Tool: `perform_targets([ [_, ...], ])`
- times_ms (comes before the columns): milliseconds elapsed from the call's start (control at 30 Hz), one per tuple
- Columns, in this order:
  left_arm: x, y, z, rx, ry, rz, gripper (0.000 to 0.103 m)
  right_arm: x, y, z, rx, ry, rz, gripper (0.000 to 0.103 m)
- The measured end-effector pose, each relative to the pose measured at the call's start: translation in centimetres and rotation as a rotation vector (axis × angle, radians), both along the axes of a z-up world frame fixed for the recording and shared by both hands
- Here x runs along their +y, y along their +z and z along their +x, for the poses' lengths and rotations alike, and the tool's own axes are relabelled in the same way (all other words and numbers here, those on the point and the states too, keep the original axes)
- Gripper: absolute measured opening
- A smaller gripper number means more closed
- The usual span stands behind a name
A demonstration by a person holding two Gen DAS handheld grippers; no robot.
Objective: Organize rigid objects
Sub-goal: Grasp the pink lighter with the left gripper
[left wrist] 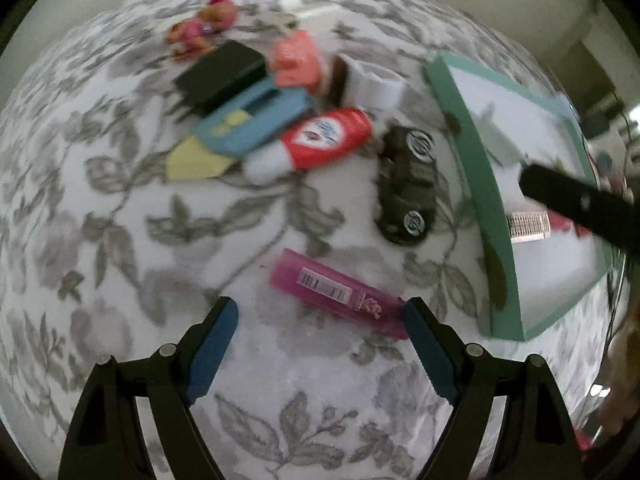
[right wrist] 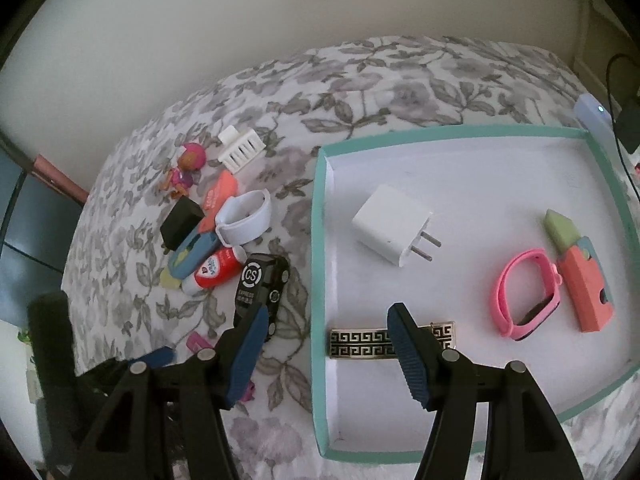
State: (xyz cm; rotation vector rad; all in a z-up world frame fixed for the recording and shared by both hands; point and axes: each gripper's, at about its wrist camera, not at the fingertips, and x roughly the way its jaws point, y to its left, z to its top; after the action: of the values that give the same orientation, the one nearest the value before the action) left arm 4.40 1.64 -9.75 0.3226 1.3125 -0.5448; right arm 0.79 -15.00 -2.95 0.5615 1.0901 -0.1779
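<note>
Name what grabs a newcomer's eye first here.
The teal-rimmed box on the floral cloth, holding a white charger and pink band. Left of it, a toy pile around a black car. The open left tool hovers over a magenta tube.

**Camera placement: two wrist fisheyes**

Left wrist: steeply downward, close over the floral bedspread (left wrist: pixel 120 240). Right wrist: downward, higher, over the teal-rimmed tray (right wrist: pixel 318 264). Shared: tray (left wrist: pixel 480 200), black toy car (left wrist: pixel 408 184) (right wrist: pixel 262 280), clutter pile.
</note>
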Motion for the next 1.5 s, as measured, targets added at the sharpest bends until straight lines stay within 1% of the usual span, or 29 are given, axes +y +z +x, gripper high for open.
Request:
perform_targets([
  [33, -0.2, -0.1, -0.3, -0.004, -0.019, -0.001, 0.094, 0.0, 0.0, 0.0, 0.002, -0.002, 0.001, 0.066],
  [233, -2.3, -0.1, -1.9, -0.023, -0.118, -0.015, 0.094, -0.2, -0.3, 0.1, 0.009, -0.006, 0.006, 0.066],
  [433, -4.6, -1.0, -3.9, -0.081, -0.230, 0.043, 0.094, -0.3, -0.6, 0.2, 0.016, -0.003, 0.011, 0.066],
  [500, -5.0, -1.4, -4.7, -0.096, -0.242, 0.050, 0.094, -0.3, -0.6, 0.3, 0.018, -0.004, 0.011, 0.066],
  [600, -5.6, -1.7, -4.6, -0.137, -0.237, 0.073, 0.094, -0.3, -0.8, 0.3, 0.021, -0.003, 0.013, 0.066],
  [733, -5.6, -1.7, -3.8, -0.145, -0.198, 0.047, 0.094, -0.3, -0.8, 0.5, 0.021, -0.001, 0.012, 0.066],
  [967, -5.2, -1.5, -3.2, -0.149, -0.144, 0.048, 0.094, 0.2, -0.7, 1.2, -0.010, 0.013, 0.028, 0.066],
  [1033, -4.8, -1.4, -2.8, -0.148, -0.127, 0.044, 0.093, 0.6, -0.5, 1.6, -0.030, 0.024, 0.036, 0.066],
  [1100, -4.4, -1.2, -2.1, -0.148, -0.106, 0.034, 0.089, 1.0, -0.2, 2.0, -0.053, 0.040, 0.040, 0.066],
  [1133, -3.4, -0.8, -1.7, -0.152, -0.099, 0.031, 0.087, 1.2, -0.1, 2.2, -0.062, 0.049, 0.040, 0.066],
  [1233, -3.0, -0.8, -1.2, -0.148, -0.077, 0.022, 0.084, 2.1, 0.3, 2.8, -0.084, 0.082, 0.032, 0.065],
  [1267, -3.0, -0.7, -1.2, -0.149, -0.073, 0.021, 0.082, 2.5, 0.3, 3.0, -0.091, 0.096, 0.031, 0.065],
  [1300, -2.5, -0.5, -1.1, -0.150, -0.070, 0.023, 0.082, 2.7, 0.3, 3.1, -0.095, 0.105, 0.033, 0.065],
  [1333, -2.3, -0.4, -0.9, -0.135, -0.074, 0.026, 0.082, 2.9, 0.3, 3.3, -0.098, 0.113, 0.035, 0.065],
  [1467, -0.4, 0.2, 0.5, -0.128, -0.042, 0.025, 0.082, 3.8, -0.2, 3.8, -0.088, 0.135, 0.035, 0.062],
  [1500, -0.2, -0.2, 0.9, -0.129, -0.029, 0.027, 0.082, 3.9, -0.4, 4.0, -0.083, 0.141, 0.038, 0.062],
])
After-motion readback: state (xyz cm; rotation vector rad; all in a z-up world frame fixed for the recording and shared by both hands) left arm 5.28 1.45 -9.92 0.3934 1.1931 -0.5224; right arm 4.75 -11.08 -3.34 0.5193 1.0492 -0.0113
